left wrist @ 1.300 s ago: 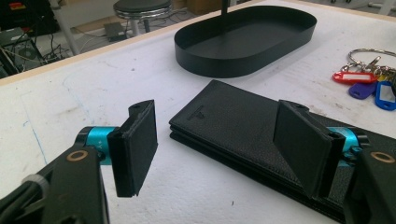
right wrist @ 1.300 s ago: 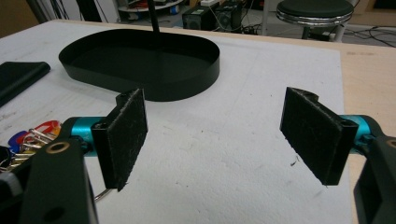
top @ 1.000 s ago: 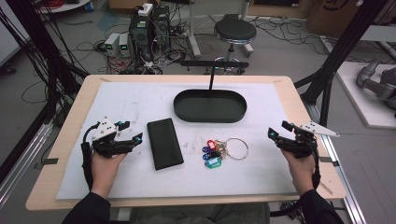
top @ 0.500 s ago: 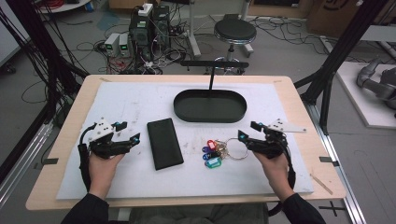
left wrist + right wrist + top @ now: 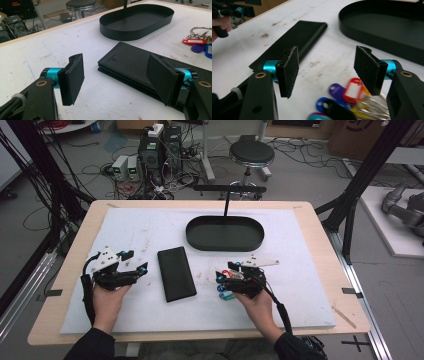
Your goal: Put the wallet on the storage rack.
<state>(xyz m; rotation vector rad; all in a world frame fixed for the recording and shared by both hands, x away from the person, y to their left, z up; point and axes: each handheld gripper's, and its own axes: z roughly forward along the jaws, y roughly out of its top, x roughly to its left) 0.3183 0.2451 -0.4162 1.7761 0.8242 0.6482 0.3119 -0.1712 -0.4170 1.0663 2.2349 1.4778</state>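
Since the earlier frame our right gripper (image 5: pixel 223 281) has slid leftward across the counter (image 5: pixel 310 210) from the right edge of the high view to the bunch of keys (image 5: pixel 227 289), and its fingers have just been closing a little, with the coloured key tags under and between them but not yet pressed.

Going left to right in the high view: our left gripper (image 5: pixel 137 262) sits at the lower left of the frame in the same spot as before, its fingers spread wide with nothing between them. In the left gripper view the fingers (image 5: pixel 72 78) stand apart over the bare white mat (image 5: pixel 32 50), with the black wallet (image 5: pixel 130 65) lying just past them at centre right.

The wallet (image 5: pixel 176 273) lies flat at the centre of the high view, between the two grippers. Above it, in the upper middle, stands the black oval tray (image 5: pixel 225 234).

At the lower centre right, the keys lie on the mat directly beneath our right gripper. In the right gripper view the fingers (image 5: pixel 367 67) are still moderately wide, and the red, purple and blue tags (image 5: pixel 344 96) show at the bottom of the frame, low between them and blurred.
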